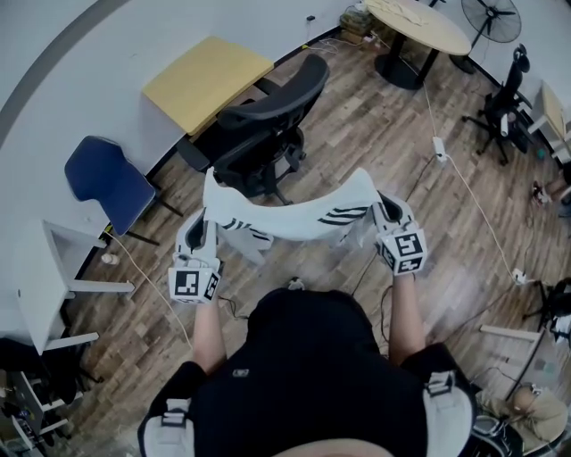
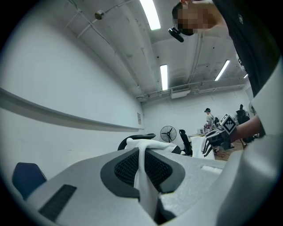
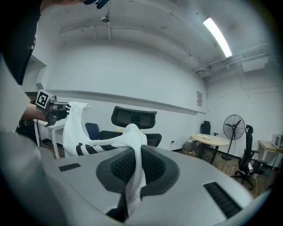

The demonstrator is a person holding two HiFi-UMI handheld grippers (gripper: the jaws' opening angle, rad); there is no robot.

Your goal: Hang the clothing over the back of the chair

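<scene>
A white garment point(image 1: 294, 214) with black stripes hangs stretched in the air between my two grippers. My left gripper point(image 1: 201, 234) is shut on its left end, and my right gripper point(image 1: 385, 214) is shut on its right end. Just beyond the garment stands the black office chair point(image 1: 268, 125), its back towards the far right. In the left gripper view the white cloth point(image 2: 143, 176) is pinched between the pads of the left gripper point(image 2: 142, 154). In the right gripper view the cloth point(image 3: 132, 137) runs out of the right gripper point(image 3: 135, 154), with the chair's headrest point(image 3: 134, 118) behind it.
A blue chair point(image 1: 107, 178) and a yellow desk point(image 1: 205, 76) stand by the wall at the left. At the near left is a white table point(image 1: 45, 286). A round table point(image 1: 419, 27), a fan point(image 1: 491, 18) and another black chair point(image 1: 504, 98) are at the far right. A power strip point(image 1: 440, 147) with its cable lies on the wooden floor.
</scene>
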